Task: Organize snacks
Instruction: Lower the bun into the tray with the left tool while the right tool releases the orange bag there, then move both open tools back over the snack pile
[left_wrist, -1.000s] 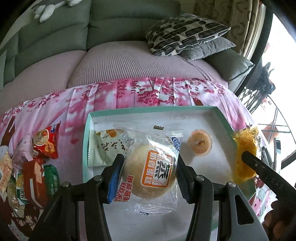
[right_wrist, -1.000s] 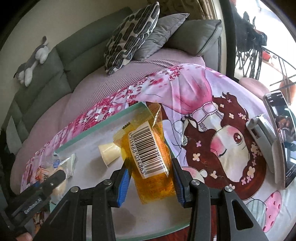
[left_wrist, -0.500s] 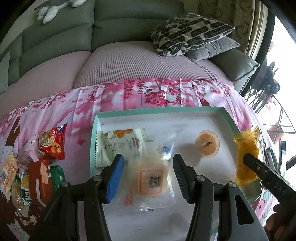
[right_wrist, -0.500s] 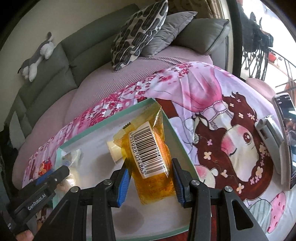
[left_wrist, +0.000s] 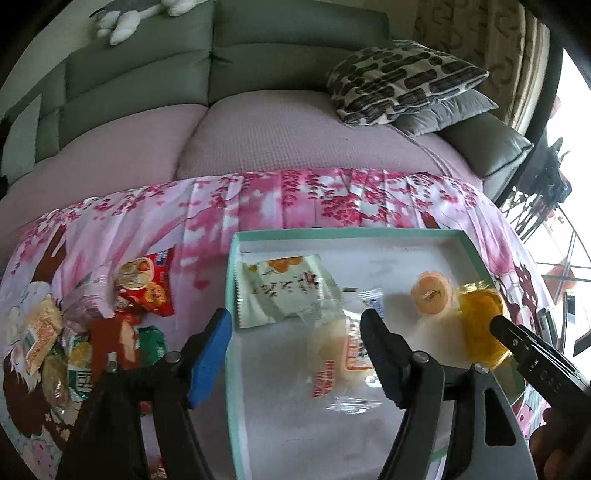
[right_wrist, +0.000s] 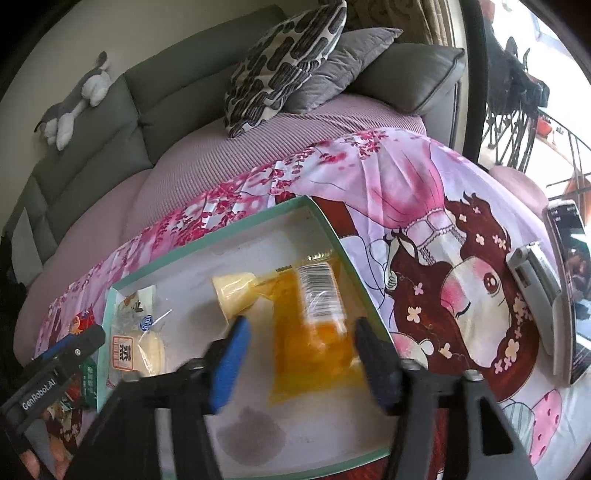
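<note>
A shallow box with a teal rim (left_wrist: 232, 295) (right_wrist: 332, 229) lies on the pink cloth. In it are a wrapped bun (left_wrist: 340, 354) (right_wrist: 136, 350), a pale green packet (left_wrist: 284, 288), a small orange jelly cup (left_wrist: 432, 295) (right_wrist: 234, 291) and a yellow-orange pouch with a barcode (left_wrist: 480, 325) (right_wrist: 314, 336). My left gripper (left_wrist: 295, 350) is open and empty over the box's left rim, the bun lying free by its right finger. My right gripper (right_wrist: 301, 362) is open, with the pouch lying in the box between its fingers.
Several loose snack packets (left_wrist: 144, 291) lie in a heap on the cloth left of the box. A phone (right_wrist: 569, 280) and a grey clip-like device (right_wrist: 535, 280) lie on the cloth to the right. A sofa with cushions (left_wrist: 402, 81) stands behind.
My left gripper let go of the bun, which now lies in the box, and shifted left. My right gripper opened and released the yellow pouch into the box beside the jelly cup.
</note>
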